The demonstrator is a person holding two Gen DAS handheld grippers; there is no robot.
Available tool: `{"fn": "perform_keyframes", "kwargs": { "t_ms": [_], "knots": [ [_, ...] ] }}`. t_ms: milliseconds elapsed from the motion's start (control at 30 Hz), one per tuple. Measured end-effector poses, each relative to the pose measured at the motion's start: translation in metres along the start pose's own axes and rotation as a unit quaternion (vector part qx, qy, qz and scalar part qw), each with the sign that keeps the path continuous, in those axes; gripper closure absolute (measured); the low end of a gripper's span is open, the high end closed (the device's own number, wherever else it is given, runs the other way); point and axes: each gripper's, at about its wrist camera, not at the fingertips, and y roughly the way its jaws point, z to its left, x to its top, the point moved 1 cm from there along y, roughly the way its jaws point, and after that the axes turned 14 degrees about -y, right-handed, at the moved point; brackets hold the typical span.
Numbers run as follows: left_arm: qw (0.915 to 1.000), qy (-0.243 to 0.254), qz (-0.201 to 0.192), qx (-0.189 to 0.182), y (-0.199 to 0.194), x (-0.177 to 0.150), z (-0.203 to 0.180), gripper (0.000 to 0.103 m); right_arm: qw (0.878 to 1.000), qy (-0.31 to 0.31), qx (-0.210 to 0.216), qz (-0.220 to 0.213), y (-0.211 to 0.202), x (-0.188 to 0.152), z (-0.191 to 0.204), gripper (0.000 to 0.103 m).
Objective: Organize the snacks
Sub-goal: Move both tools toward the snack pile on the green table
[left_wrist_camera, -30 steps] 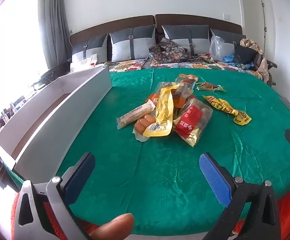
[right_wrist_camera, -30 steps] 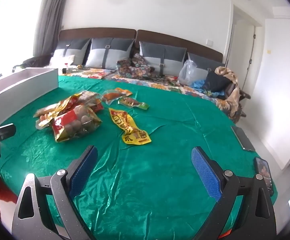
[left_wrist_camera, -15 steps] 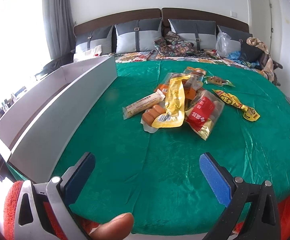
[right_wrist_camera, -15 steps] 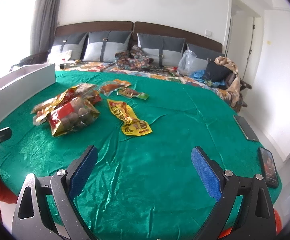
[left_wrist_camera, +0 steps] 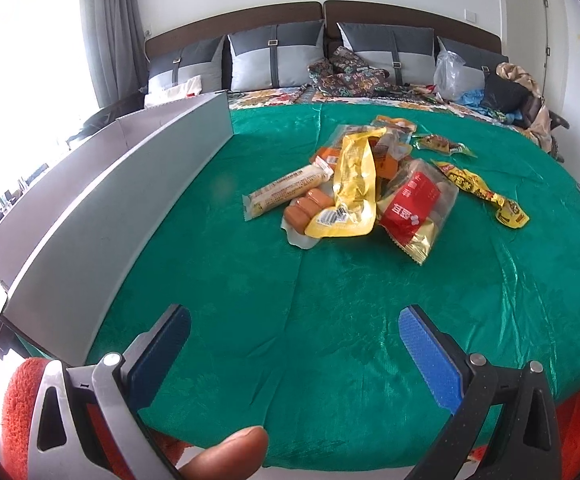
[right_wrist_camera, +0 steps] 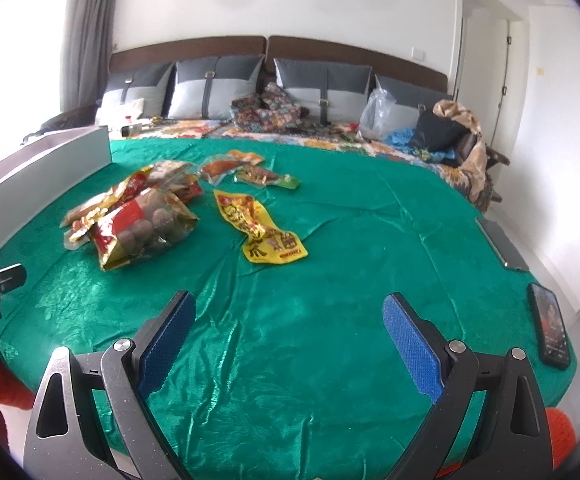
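Green cloth (left_wrist_camera: pixel 330 320) spread over a round bench. Near its middle, a heap of snack packets (left_wrist_camera: pixel 354 188): a long yellow bag (left_wrist_camera: pixel 354 184) draped over sausages (left_wrist_camera: pixel 306 208), a pale wrapped roll (left_wrist_camera: pixel 286 190) on the left, a red-labelled bag (left_wrist_camera: pixel 414 208) on the right. Just right of the heap, lying apart, a crinkled yellow packet (right_wrist_camera: pixel 258 228); beyond it, two small packets (right_wrist_camera: pixel 250 172). Long white box (left_wrist_camera: pixel 110 208) along the left edge, open at the top. Left tongs (left_wrist_camera: pixel 294 344) wide open, holding nothing, hovering over bare cloth short of the heap. Right tongs (right_wrist_camera: pixel 290 332) likewise wide open and holding nothing. Two phones (right_wrist_camera: pixel 550 324) by the right rim. Bed with grey pillows (right_wrist_camera: pixel 214 84) behind.
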Motion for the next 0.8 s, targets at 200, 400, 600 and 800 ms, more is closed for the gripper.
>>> {"fn": "perform_keyframes", "kwargs": {
  "t_ms": [200, 400, 600, 800],
  "knots": [
    [0.9989, 0.014, 0.044, 0.001, 0.019, -0.008, -0.002, 0.0, 0.998, 0.008, 0.005, 0.065, 0.03, -0.013, 0.001, 0.007],
    [0.9975, 0.019, 0.068, 0.007, 0.033, -0.013, -0.007, 0.0, 0.994, 0.017, 0.002, 0.109, 0.043, -0.029, -0.004, 0.007],
    [0.9956, 0.021, 0.089, 0.024, 0.053, -0.014, -0.004, 0.0, 0.989, 0.019, 0.007, 0.147, 0.056, -0.041, -0.004, 0.007],
    [0.9952, 0.003, 0.097, 0.01, 0.056, -0.011, 0.003, 0.0, 0.989, 0.034, 0.017, 0.14, 0.056, -0.044, -0.007, 0.007]
  ]
}}
